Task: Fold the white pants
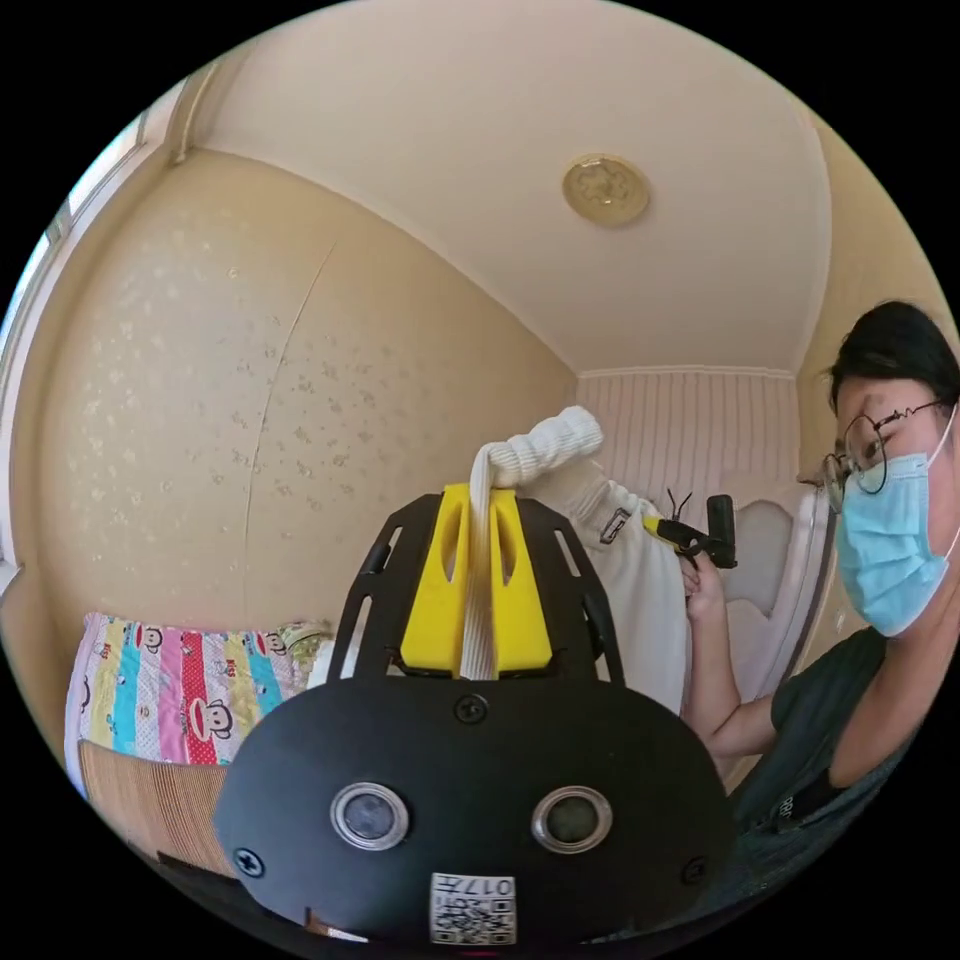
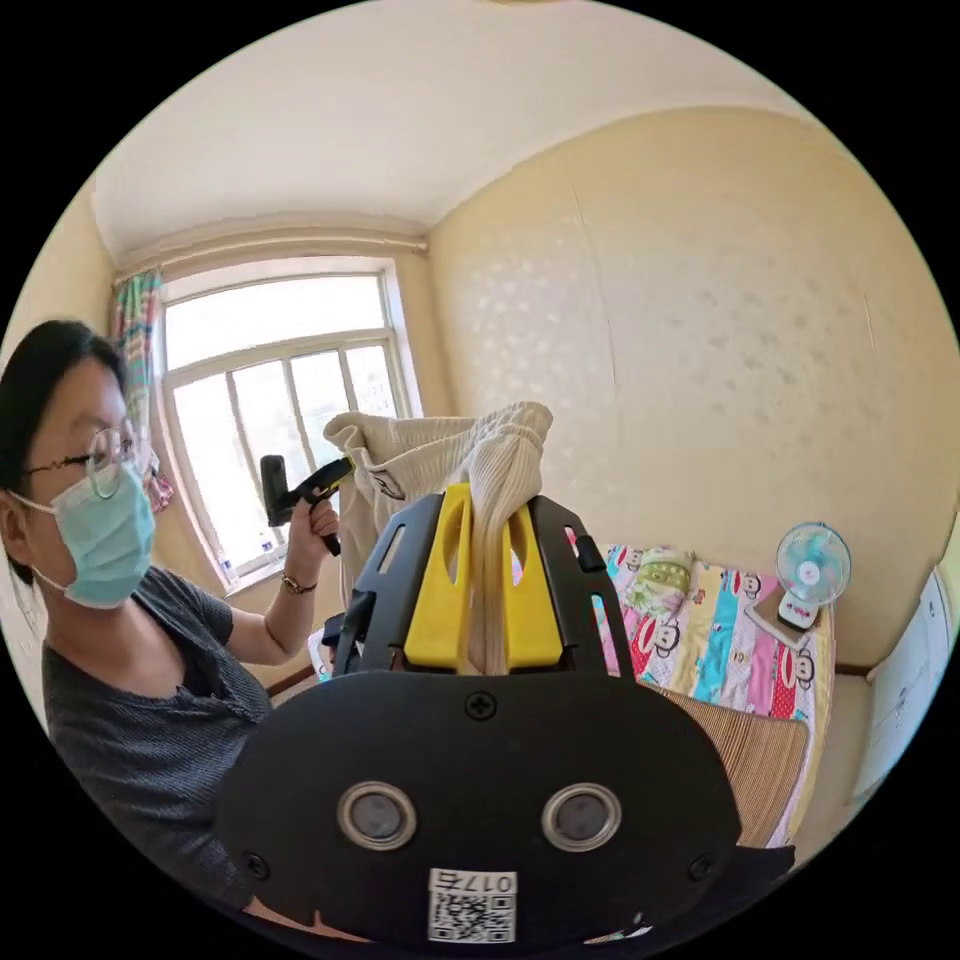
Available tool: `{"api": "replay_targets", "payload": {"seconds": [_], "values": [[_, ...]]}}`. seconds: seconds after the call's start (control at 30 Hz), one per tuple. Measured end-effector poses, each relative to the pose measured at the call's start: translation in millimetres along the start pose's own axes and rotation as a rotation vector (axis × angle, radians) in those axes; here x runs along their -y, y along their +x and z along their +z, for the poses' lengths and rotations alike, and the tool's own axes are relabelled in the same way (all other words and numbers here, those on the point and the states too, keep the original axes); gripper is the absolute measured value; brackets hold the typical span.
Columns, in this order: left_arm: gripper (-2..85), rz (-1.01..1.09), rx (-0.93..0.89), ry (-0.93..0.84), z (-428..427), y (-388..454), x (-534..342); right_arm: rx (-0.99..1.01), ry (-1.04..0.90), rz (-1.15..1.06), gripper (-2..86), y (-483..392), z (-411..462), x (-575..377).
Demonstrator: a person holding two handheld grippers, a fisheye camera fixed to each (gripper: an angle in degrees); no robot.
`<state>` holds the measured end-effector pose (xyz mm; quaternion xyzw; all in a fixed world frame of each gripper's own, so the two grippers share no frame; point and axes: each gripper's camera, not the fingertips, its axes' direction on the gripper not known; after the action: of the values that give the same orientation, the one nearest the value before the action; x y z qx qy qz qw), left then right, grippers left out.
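1. In the left gripper view, the left gripper [image 1: 480, 500] sits at the centre of the frame, its yellow jaws pressed together on the ribbed waistband of the white pants [image 1: 640, 590].
2. From there the pants run to the right of centre and hang down as a loose white panel in front of the person [image 1: 850, 700] at the right edge.
3. In the same view, the right gripper [image 1: 652, 525] shows right of centre, held in the person's hand [image 1: 703, 590], its yellow tip touching the pants' top edge; whether it is clamped cannot be told from here.
4. In the right gripper view, the right gripper's yellow jaws at centre pinch a bunched ribbed section of the pants between them.
5. There, the left gripper shows left of centre at the pants' far corner.
6. A cartoon-monkey quilt [image 2: 700, 630] lies at lower right, with a small desk fan [image 2: 812, 575] beside it.
7. A window [image 2: 280, 420] fills the left of that view.
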<state>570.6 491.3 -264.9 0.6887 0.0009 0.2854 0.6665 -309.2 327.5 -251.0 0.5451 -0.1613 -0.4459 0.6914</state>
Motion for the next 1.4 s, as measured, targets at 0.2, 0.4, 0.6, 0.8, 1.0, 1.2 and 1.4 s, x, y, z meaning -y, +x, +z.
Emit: {"api": "replay_targets", "payload": {"seconds": [0.2, 0.4, 0.6, 0.8, 1.0, 1.2, 1.4], "values": [[4.6, -0.241, 0.168, -0.275, 241, -259, 65, -0.096, -0.218, 0.378, 6.4, 239, 207, 98], [6.4, -0.430, 0.389, -0.503, 249, -440, -47, -0.126, -0.425, 0.461, 7.8, 307, 308, -34], [6.5, -0.595, 0.510, -1.032, 171, -537, -304, 0.081, -0.880, 0.713, 7.6, 309, 399, -259], [8.3, -0.747, 0.408, -1.266, 89, -579, -436, 0.303, -1.077, 0.850, 9.6, 236, 473, -353], [9.9, -0.658, 0.361, -1.529, 85, -620, -473, 0.369, -1.252, 0.885, 11.0, 205, 525, -382], [7.0, -0.629, 0.350, -1.576, 84, -661, -459, 0.326, -1.284, 0.858, 5.1, 192, 536, -353], [1.0, -0.808, 0.078, -1.316, 30, -694, -415, 0.431, -1.216, 0.931, 3.7, 193, 496, -330]]}}
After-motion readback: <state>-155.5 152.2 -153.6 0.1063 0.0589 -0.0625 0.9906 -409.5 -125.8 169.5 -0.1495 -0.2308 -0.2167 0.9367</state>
